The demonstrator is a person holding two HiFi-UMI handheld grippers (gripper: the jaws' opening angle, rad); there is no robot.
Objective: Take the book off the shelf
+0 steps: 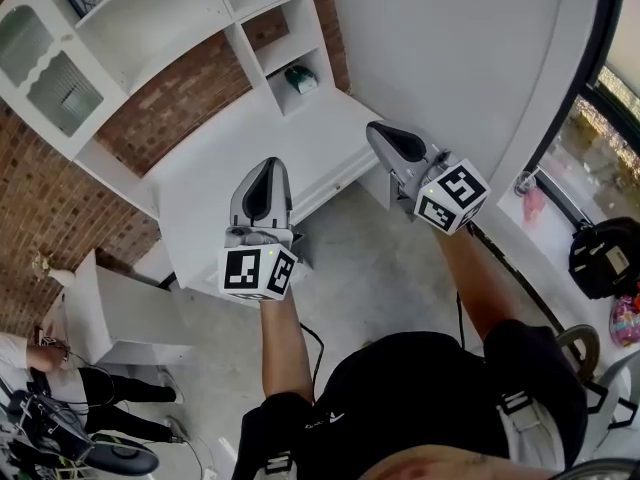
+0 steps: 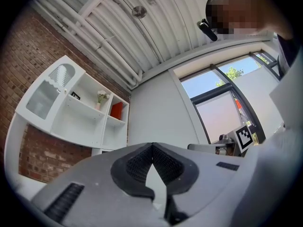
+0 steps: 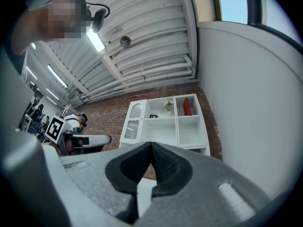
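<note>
The red book [image 2: 116, 110] stands upright in the top right cubby of the white shelf unit [image 2: 71, 122]; the right gripper view shows the book [image 3: 187, 106] in that same cubby. I do not see it in the head view. My left gripper [image 1: 268, 165] hangs over the near edge of the white desk [image 1: 210, 183], shut and empty. My right gripper [image 1: 376, 128] is level with it, further right by the grey wall, also shut and empty. Both are well short of the shelf, and both point up toward it, the left gripper [image 2: 152, 145] and the right gripper [image 3: 151, 144].
A small vase of flowers [image 3: 168, 106] and a picture frame [image 3: 153, 116] sit in the shelf's middle part, beside a glass door [image 1: 45, 63]. A green thing [image 1: 301, 80] lies in a lower cubby. A person [image 1: 60, 368] is at lower left, a black bag [image 1: 605, 258] at right.
</note>
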